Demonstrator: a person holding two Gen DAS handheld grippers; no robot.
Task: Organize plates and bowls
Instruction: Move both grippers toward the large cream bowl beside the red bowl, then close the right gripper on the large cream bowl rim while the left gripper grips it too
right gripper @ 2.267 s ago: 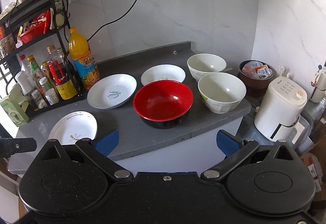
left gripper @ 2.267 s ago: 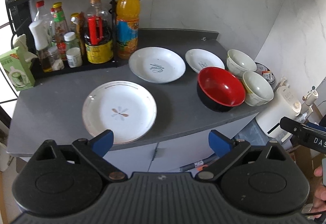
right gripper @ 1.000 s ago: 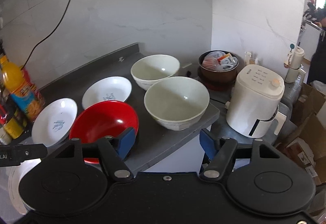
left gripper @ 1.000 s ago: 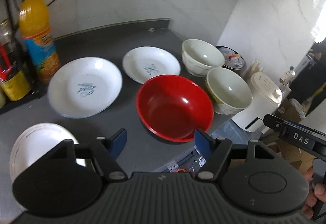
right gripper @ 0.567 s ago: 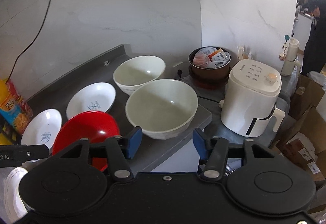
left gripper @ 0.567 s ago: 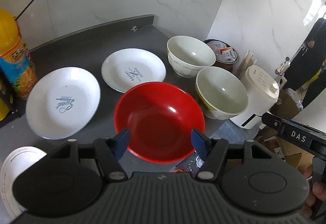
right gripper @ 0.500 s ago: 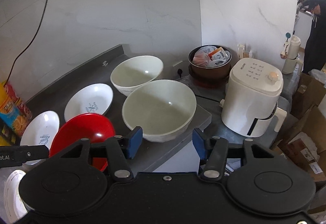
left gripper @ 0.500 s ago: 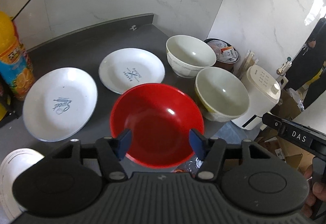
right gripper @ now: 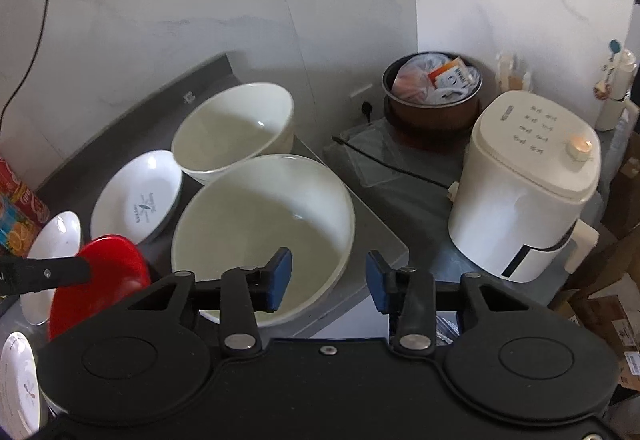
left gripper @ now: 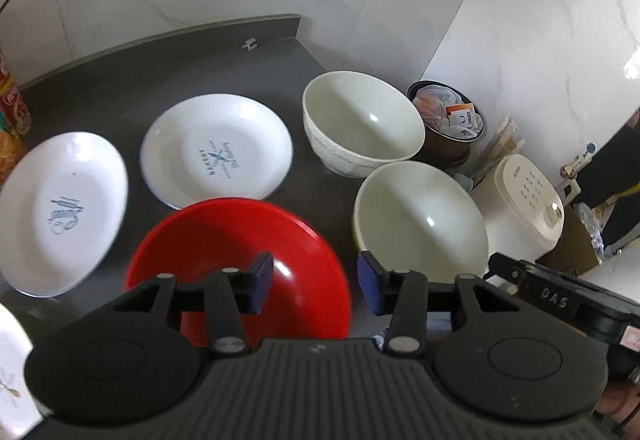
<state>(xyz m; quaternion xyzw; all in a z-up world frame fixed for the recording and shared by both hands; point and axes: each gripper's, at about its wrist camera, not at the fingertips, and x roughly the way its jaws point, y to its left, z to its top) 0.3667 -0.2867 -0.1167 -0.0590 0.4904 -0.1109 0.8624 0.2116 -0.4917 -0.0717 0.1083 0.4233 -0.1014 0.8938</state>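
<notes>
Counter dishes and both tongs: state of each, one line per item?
Left tongs: open, empty, straddling the red bowl's near rim.
Right tongs: open, empty, straddling the near cream bowl's rim.
Glossy red bowl: upright, empty.
Near cream ceramic bowl: upright, empty.
Far cream ceramic bowl: upright, empty.
White round plate with crossed blue print: flat, bare.
White round plate with blue script: flat, bare.
Brown round pot: uncovered, filled with packets.

A red bowl (left gripper: 240, 240), two cream bowls (left gripper: 420, 224) and white plates (left gripper: 216, 151) sit upright on the grey counter (left gripper: 160, 71).
</notes>
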